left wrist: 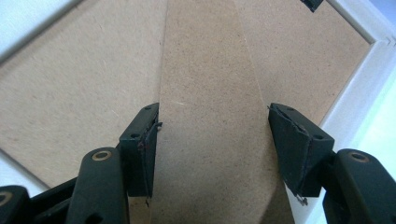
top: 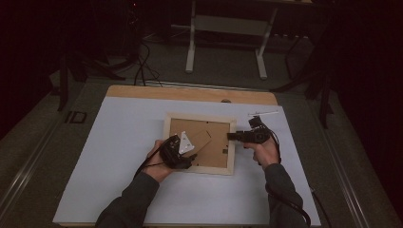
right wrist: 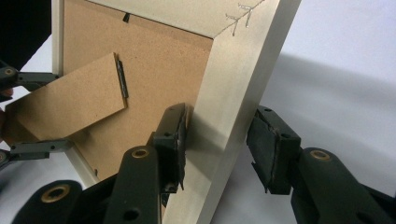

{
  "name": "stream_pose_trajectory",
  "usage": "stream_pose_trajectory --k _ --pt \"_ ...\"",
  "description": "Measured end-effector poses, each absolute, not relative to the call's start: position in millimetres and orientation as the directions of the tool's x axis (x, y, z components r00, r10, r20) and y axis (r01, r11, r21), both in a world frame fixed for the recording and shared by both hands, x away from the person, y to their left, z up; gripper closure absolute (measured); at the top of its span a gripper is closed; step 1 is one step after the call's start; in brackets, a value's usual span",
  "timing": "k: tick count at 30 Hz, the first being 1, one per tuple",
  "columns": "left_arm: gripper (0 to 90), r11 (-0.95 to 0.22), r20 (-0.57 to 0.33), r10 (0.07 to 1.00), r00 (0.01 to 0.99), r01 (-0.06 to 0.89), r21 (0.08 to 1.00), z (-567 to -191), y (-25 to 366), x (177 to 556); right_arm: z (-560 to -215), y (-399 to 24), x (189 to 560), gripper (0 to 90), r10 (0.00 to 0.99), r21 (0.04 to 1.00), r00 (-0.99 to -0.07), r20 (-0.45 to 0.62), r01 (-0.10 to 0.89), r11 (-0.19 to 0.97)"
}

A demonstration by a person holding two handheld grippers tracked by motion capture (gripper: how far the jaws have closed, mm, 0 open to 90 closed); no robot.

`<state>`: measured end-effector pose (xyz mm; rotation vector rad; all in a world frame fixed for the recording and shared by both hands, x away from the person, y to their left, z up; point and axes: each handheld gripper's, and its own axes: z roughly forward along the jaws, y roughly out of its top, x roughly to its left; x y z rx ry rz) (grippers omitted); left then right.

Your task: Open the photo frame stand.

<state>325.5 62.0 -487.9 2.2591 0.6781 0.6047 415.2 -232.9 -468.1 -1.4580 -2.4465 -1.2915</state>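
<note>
At the centre of the high view, a picture frame [top: 199, 144] lies face down on the white table [top: 119, 142]. My right gripper [right wrist: 217, 140] straddles its right rail, fingers not yet pinching, to steady it. My left gripper [left wrist: 212, 140], fingers wide, brackets the cardboard easel stand [left wrist: 210, 93], seemingly to lift it.

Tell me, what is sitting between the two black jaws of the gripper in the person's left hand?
The brown fibreboard stand flap on the back of the picture frame lies between the left gripper's jaws, as the left gripper view shows; they straddle its edges.
</note>
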Motion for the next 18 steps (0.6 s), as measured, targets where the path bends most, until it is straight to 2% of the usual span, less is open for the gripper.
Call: stream_pose_trajectory --k 5,11,13,16,18 --pt "38.8 -0.591 0.155 0.62 0.769 0.328 0.737 -486 66 329 -467 -232 414 58.1 0.725 0.644 -0.564 0.396 0.733 0.218" --pt "37.0 -0.529 0.022 0.623 0.782 0.401 0.748 -482 76 336 -465 -231 412 58.3 0.729 0.649 -0.566 0.386 0.728 0.221" --pt "38.4 -0.515 -0.01 0.624 0.781 0.421 0.746 -481 79 337 -465 -231 412 58.3 0.728 0.65 -0.567 0.385 0.727 0.223" --pt "41.0 -0.462 -0.133 0.617 0.776 0.494 0.737 -480 90 344 -464 -231 411 58.3 0.728 0.655 -0.571 0.379 0.721 0.225" --pt "42.7 -0.455 -0.152 0.615 0.774 0.506 0.733 -480 92 345 -463 -231 411 58.4 0.727 0.658 -0.575 0.375 0.718 0.228"
